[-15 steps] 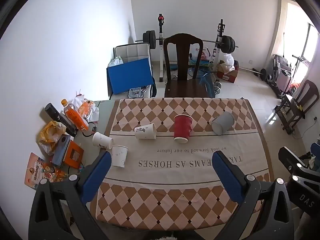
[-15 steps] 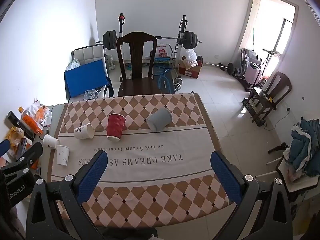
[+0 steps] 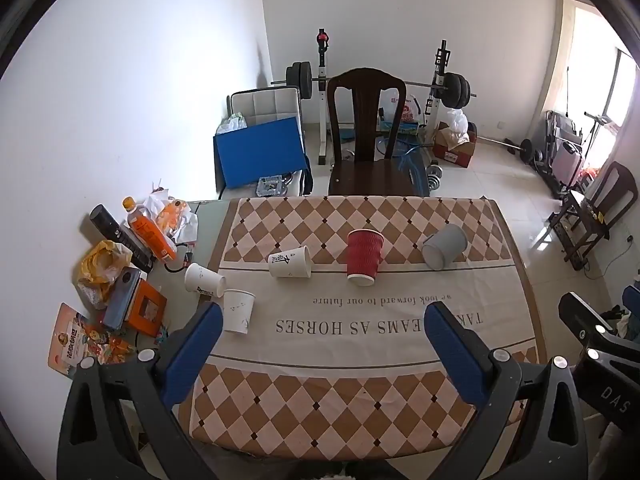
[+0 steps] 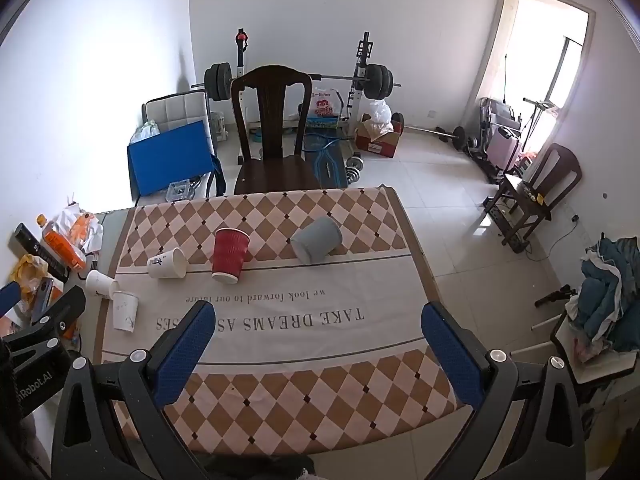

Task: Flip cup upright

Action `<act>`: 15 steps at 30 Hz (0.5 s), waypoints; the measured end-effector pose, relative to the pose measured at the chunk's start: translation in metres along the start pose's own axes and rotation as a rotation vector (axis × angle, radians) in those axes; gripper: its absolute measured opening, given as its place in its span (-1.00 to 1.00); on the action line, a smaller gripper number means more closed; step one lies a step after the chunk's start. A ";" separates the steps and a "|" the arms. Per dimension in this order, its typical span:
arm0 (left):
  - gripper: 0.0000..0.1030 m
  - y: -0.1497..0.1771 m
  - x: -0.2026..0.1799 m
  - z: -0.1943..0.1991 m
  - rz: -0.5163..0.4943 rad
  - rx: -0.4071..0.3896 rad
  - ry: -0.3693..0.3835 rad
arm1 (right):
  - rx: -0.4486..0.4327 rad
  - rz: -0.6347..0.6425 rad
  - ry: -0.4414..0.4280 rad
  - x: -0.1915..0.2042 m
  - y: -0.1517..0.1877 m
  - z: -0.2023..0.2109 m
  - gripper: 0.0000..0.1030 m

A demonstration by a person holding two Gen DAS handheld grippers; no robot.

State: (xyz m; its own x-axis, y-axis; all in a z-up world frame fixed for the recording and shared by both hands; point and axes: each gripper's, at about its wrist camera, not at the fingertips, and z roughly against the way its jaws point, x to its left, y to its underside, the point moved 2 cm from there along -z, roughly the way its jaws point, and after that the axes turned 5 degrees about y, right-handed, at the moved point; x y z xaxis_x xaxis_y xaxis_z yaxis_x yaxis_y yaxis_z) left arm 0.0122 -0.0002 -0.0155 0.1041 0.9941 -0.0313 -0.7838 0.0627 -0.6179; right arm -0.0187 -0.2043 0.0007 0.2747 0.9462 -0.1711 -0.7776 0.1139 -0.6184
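On the table (image 3: 516,280), one cup (image 3: 364,257) stands mid-row; a tipped cup (image 3: 290,263) lies left of it, another (image 3: 444,247) right, chair (image 3: 366,136) behind

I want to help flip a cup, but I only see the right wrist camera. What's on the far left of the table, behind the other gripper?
Observer: A colourful printed booklet lies flat at the left edge of the table, next to a flat orange box.
Operator: Is the other gripper holding a cup?
Observer: No. The left gripper has its blue-padded fingers wide apart, with nothing between them.
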 end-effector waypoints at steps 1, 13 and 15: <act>1.00 0.000 0.000 0.000 0.001 0.001 0.002 | 0.001 0.001 -0.001 0.000 0.000 0.000 1.00; 1.00 0.000 -0.006 0.003 0.003 -0.008 -0.004 | -0.004 -0.001 0.000 -0.002 -0.002 0.002 1.00; 1.00 0.000 -0.007 0.004 0.001 -0.012 -0.007 | -0.006 -0.001 0.001 -0.001 -0.002 0.003 1.00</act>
State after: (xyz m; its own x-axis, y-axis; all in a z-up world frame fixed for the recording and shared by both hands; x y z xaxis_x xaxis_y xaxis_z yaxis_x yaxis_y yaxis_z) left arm 0.0096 -0.0066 -0.0124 0.0994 0.9947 -0.0262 -0.7767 0.0611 -0.6269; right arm -0.0188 -0.2051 0.0044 0.2757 0.9458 -0.1715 -0.7740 0.1127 -0.6231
